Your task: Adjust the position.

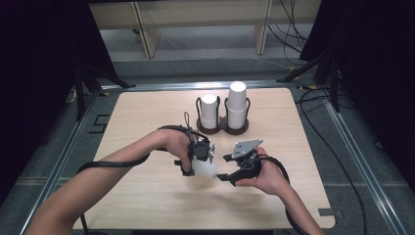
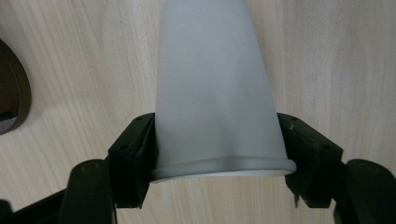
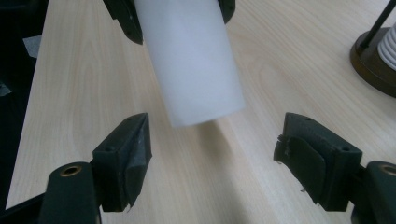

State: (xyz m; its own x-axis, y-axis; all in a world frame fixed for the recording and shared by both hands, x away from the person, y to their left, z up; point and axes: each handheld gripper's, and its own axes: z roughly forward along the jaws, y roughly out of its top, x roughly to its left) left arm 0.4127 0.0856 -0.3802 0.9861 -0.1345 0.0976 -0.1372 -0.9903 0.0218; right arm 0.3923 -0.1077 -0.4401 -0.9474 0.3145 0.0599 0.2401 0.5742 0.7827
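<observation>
Left gripper (image 1: pixel 203 161): its black jaws are clamping a white cup (image 1: pixel 204 166) near the rim, pads pressing both sides — in the left gripper view the rim (image 2: pixel 224 166) is sitting between the pads and bending slightly under the squeeze.

Right gripper (image 1: pixel 226 176): its jaws are standing apart with nothing between the pads; it is pointing left at the cup's closed end, just beside it but not touching.

Cup position: it is hanging just above the table (image 1: pixel 147 196), near the middle of the near half, to the left of the right gripper. In the right gripper view the cup (image 3: pixel 189 56) is reaching down from the top edge, its closed end ending short of the open pads (image 3: pixel 135 154).

Cup material: smooth, matte, translucent white plastic — tapered, narrower at the closed end, with a rolled lip.

Table: pale wood grain, rounded corners.

Cup holder (image 1: pixel 222 125): a dark double-ring stand at the far centre, well apart from both grippers, holding two stacks of white cups (image 1: pixel 236 105); the right stack is taller.
</observation>
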